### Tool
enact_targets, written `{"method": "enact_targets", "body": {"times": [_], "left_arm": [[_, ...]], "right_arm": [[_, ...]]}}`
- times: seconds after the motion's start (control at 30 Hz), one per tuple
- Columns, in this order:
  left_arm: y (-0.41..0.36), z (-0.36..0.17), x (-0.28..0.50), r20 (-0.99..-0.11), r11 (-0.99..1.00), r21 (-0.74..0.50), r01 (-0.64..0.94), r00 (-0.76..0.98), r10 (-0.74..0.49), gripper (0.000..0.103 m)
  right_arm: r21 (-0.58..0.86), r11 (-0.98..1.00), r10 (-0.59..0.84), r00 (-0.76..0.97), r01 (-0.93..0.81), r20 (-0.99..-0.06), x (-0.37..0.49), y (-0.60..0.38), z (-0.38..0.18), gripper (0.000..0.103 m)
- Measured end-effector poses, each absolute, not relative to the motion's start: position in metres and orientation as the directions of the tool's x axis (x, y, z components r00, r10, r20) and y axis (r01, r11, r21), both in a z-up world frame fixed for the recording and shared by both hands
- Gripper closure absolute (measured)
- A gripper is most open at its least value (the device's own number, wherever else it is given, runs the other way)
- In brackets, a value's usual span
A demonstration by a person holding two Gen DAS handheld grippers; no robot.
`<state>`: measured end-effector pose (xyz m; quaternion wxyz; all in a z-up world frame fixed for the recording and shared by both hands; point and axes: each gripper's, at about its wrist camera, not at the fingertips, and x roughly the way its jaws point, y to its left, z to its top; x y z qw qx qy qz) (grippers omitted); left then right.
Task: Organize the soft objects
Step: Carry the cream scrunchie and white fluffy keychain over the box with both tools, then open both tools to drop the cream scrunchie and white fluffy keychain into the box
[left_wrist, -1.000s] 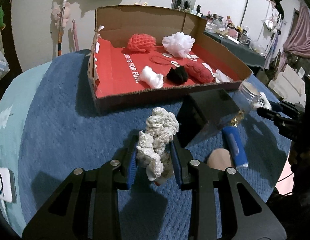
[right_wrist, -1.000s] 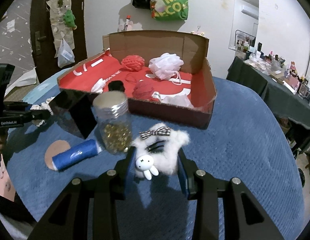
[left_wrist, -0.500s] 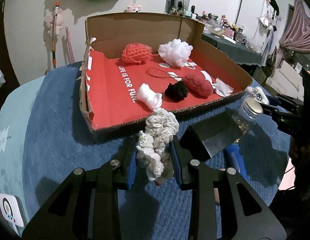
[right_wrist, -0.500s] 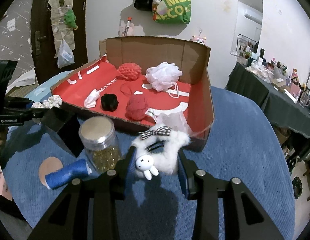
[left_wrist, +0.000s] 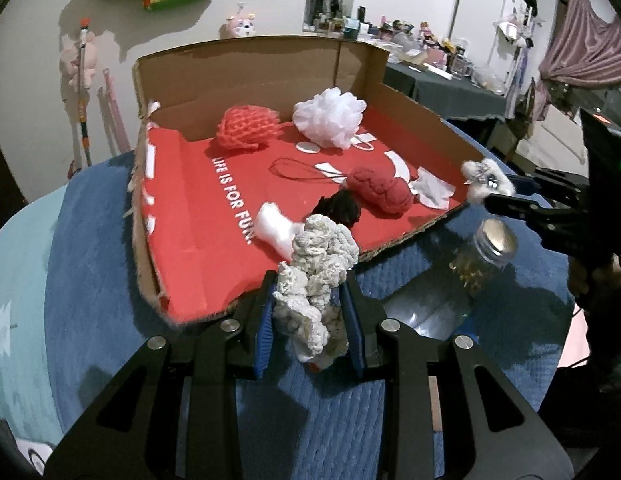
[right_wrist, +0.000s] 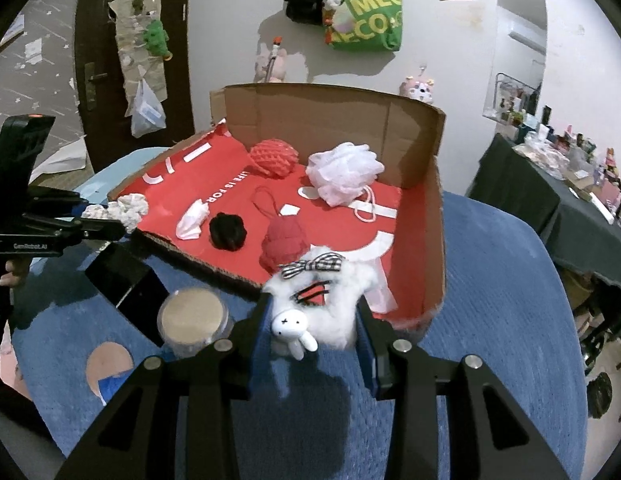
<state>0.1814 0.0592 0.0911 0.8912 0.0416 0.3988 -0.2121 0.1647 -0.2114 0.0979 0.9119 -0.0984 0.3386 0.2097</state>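
Observation:
My left gripper [left_wrist: 310, 320] is shut on a cream knitted scrunchie [left_wrist: 316, 264], held above the near edge of the open cardboard box [left_wrist: 238, 68] with its red lining. My right gripper [right_wrist: 312, 322] is shut on a white fluffy clip with a checked bow and a small rabbit [right_wrist: 330, 304], just over the box's near right corner [right_wrist: 434, 280]. Inside lie a red mesh ball [left_wrist: 246, 126], a white bath pouf [left_wrist: 330, 116], a red scrunchie [left_wrist: 380, 190], a black scrunchie [left_wrist: 340, 208] and a white cloth piece [left_wrist: 274, 226]. Each gripper shows in the other's view: the left [right_wrist: 110, 216], the right [left_wrist: 486, 188].
On the blue blanket [right_wrist: 490, 280] in front of the box stand a glass jar with a metal lid [right_wrist: 192, 316], a black block [right_wrist: 126, 276], a blue tube and a tan disc [right_wrist: 108, 364]. A cluttered dark table [right_wrist: 550, 184] stands to the right.
Both grippers, still holding their items, have risen and moved toward the box; the scrunchie and the fluffy clip now hang at its near edge instead of over the blanket.

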Motion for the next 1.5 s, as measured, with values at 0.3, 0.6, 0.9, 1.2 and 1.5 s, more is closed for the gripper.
{"method": "enact_targets", "body": {"times": [0.3, 0.6, 0.9, 1.2, 1.5], "left_arm": [[0.044, 0.095, 0.209, -0.740, 0.874, -0.137, 0.467, 0.538, -0.404, 0.074], [0.023, 0.096, 0.258, -0.765, 0.870, -0.147, 0.472, 0.503, -0.402, 0.074], [0.014, 0.079, 0.303, -0.822, 0.903, -0.115, 0.414, 0.471, -0.320, 0.074], [0.015, 0.064, 0.333, -0.856, 0.923, -0.105, 0.370, 0.439, -0.274, 0.074], [0.010, 0.057, 0.347, -0.866, 0.927, -0.112, 0.358, 0.423, -0.268, 0.074]], "right_arm": [[0.032, 0.863, 0.389, 0.622, -0.504, -0.680, 0.199, -0.203, 0.101, 0.062], [0.052, 0.871, 0.372, 0.586, -0.489, -0.720, 0.251, -0.185, 0.101, 0.062], [0.034, 0.906, 0.275, 0.525, -0.422, -0.805, 0.304, -0.173, 0.084, 0.062], [0.041, 0.920, 0.237, 0.471, -0.389, -0.849, 0.331, -0.173, 0.067, 0.062], [0.052, 0.923, 0.234, 0.446, -0.382, -0.864, 0.342, -0.173, 0.063, 0.062]]}}
